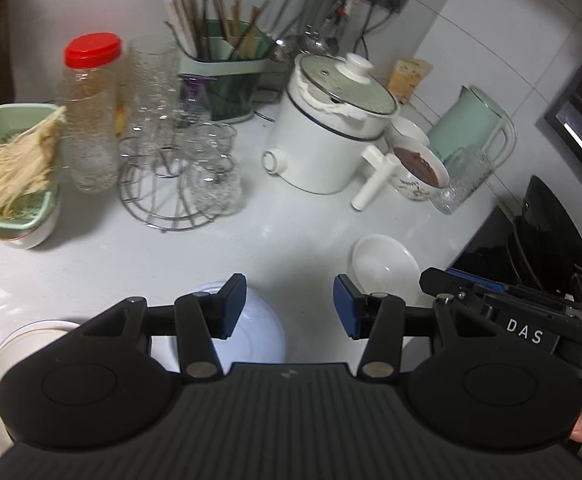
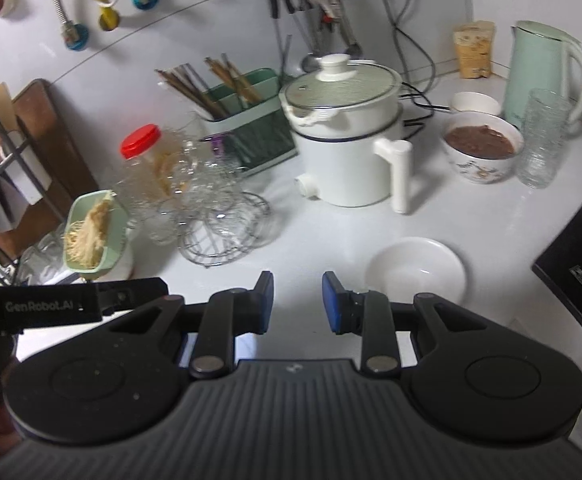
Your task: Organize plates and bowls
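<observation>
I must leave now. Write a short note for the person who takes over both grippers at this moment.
Left gripper: open, empty, above the pale blue bowl, with a white plate to its left.
Right gripper: open, empty, near the white dish lying on the counter.
The bowl with brown food stands by the white pot.
Done: nothing stacked, as far as I see.
Left: gather the dish, bowl and plate.
</observation>
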